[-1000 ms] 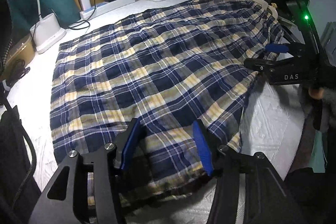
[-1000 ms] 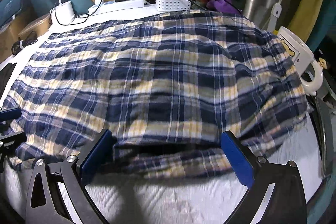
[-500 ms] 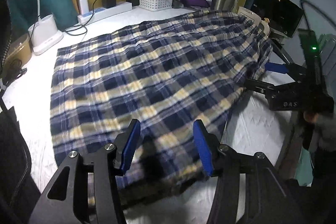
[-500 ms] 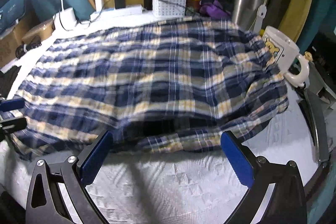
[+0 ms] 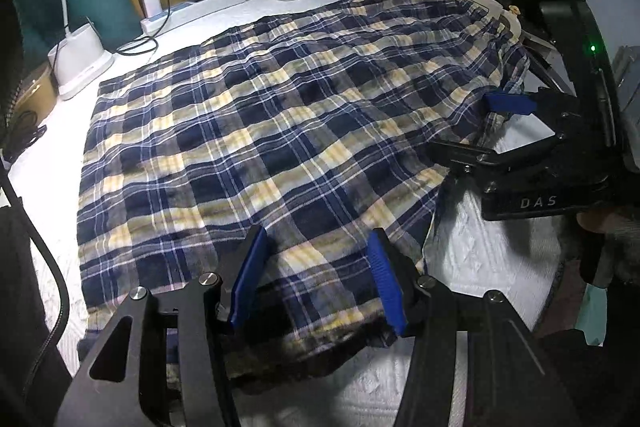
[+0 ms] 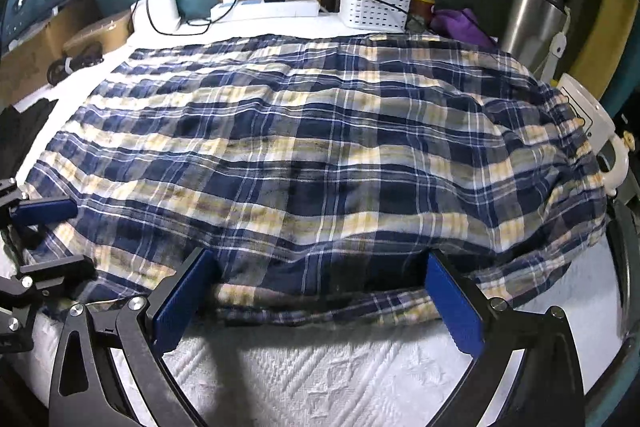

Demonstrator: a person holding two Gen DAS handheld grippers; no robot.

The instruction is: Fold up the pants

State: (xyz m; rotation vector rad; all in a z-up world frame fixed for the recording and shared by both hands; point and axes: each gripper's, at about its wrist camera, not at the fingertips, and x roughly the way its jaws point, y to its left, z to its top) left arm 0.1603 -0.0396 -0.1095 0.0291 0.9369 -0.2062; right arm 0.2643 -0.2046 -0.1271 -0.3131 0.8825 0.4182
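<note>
now the plaid pants (image 5: pixel 256 131) lie spread across the white textured cover (image 6: pixel 320 371) of the table, the navy, yellow and white check filling most of both views, with the cloth bunched higher toward the waistband end by the white mug (image 6: pixel 600 131). the left gripper (image 5: pixel 316 263) sits at the near hem, its blue-padded fingers (image 5: pixel 250 275) standing apart over the fabric with cloth between them; the pads do not look pressed together on it. the right gripper (image 6: pixel 320 291) is at the long near edge of the pants, its fingers (image 6: pixel 454 311) spread wide, a dark fold of the hem lying in the gap between them and not pinched. from the left wrist view the right gripper (image 5: pixel 476 135) shows side-on at the right edge of the pants, a black body marked with letters, a fingertip of the person's hand (image 5: pixel 596 219) showing behind it. from the right wrist view the left gripper (image 6: pixel 60 239) shows at the far left edge, fingers apart over the hem. along the back of the table stand a white slotted basket (image 6: pixel 376 3), a white power strip (image 6: pixel 272 9) with chargers plugged in, a lamp base (image 5: pixel 80 63), a steel tumbler (image 6: pixel 532 19) and a purple cloth (image 6: pixel 460 25).
</note>
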